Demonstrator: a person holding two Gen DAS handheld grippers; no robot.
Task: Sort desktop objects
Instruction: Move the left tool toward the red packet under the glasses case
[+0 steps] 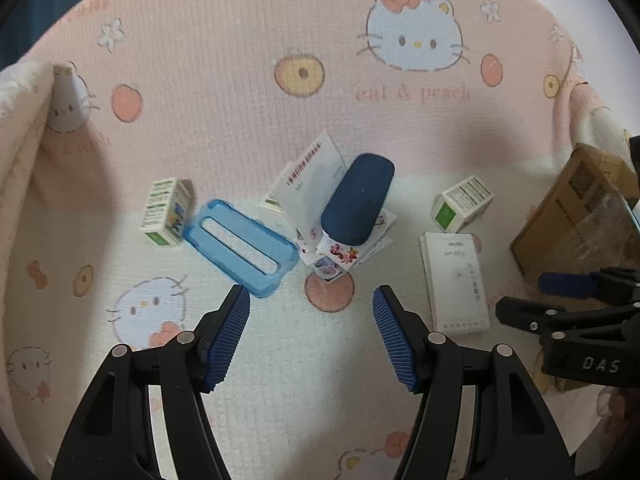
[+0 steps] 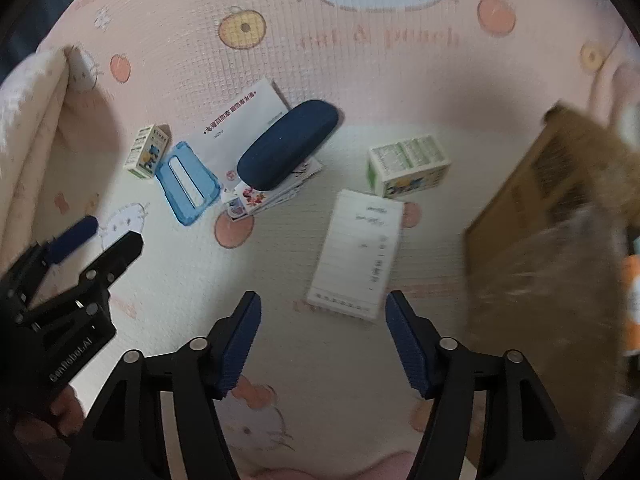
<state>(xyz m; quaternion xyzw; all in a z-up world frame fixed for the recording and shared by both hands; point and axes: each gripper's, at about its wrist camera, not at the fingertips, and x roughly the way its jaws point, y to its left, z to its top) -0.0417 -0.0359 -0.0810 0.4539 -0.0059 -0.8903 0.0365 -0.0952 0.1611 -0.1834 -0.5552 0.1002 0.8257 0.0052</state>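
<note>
room: bare blanket [image 1: 312, 380] at lower centre, cardboard box [image 1: 576, 216] at right edge | left gripper [image 1: 311, 300] fingers wide, empty | right gripper [image 2: 323, 308] fingers wide, empty | glasses case [image 1: 356, 204] centre frame, on papers [image 1: 316, 176]

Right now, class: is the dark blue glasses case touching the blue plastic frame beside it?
Apart. The right wrist view shows the glasses case lying on papers, with white paper visible between it and the blue frame.

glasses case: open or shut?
Shut. The dark blue glasses case shows one smooth closed shell with no lid raised or gap, lying tilted across the white envelope and the cards.
</note>
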